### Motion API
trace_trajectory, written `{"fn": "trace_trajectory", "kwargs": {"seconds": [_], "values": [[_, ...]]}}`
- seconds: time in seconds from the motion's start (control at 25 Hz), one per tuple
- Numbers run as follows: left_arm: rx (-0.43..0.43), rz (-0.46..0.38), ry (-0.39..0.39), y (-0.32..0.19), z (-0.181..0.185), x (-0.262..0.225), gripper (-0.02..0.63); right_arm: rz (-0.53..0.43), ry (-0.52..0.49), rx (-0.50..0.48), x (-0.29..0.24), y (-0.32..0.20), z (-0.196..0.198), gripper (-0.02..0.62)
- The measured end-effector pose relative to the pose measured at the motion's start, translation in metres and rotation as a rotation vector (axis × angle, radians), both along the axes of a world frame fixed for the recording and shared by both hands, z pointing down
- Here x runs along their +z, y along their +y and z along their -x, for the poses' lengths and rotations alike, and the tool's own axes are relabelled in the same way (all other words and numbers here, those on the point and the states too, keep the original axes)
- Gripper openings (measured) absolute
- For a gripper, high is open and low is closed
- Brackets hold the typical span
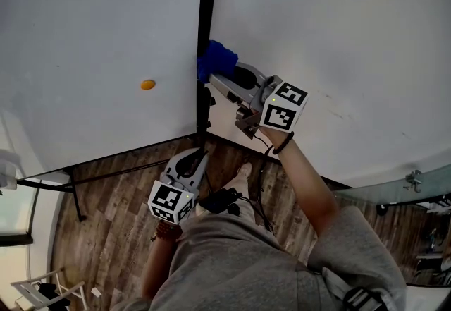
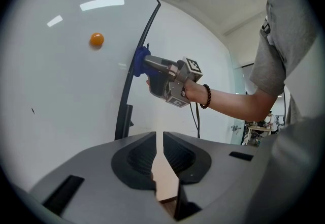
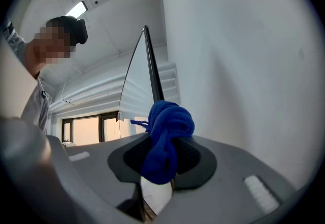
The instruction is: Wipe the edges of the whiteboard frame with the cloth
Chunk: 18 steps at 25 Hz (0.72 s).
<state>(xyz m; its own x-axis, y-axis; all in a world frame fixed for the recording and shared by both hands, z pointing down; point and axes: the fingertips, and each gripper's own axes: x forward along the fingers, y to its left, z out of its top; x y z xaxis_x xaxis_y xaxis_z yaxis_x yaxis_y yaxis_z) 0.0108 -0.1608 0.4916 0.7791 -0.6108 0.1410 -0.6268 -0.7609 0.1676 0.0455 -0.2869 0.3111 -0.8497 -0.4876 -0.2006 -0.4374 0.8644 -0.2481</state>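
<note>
The whiteboard's black frame edge (image 1: 206,27) runs up and down between the board face (image 1: 99,41) and a white wall. A bunched blue cloth (image 1: 214,59) presses against that edge, with my right gripper (image 1: 224,71) shut on it. In the right gripper view the cloth (image 3: 167,134) bulges out between the jaws, and the frame edge (image 3: 152,73) rises just behind it. My left gripper (image 1: 199,156) hangs lower, away from the board, shut with nothing in it. From the left gripper view, the cloth (image 2: 140,60) touches the frame (image 2: 131,91), with the right gripper (image 2: 152,65) behind it.
An orange round magnet (image 1: 147,84) sticks to the board face. The board's black stand legs (image 1: 70,186) rest on a wooden floor (image 1: 113,232). A black cable and box (image 1: 222,198) hang by my waist. A glass partition (image 1: 416,183) stands at the right.
</note>
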Motion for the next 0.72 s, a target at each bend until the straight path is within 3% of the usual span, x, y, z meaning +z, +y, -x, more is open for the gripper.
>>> {"fn": "trace_trajectory", "kwargs": {"seconds": [0.72], "values": [[-0.010, -0.006, -0.004, 0.013, 0.012, 0.004, 0.048, 0.087, 0.032, 0.023, 0.048, 0.009, 0.004, 0.109]]}}
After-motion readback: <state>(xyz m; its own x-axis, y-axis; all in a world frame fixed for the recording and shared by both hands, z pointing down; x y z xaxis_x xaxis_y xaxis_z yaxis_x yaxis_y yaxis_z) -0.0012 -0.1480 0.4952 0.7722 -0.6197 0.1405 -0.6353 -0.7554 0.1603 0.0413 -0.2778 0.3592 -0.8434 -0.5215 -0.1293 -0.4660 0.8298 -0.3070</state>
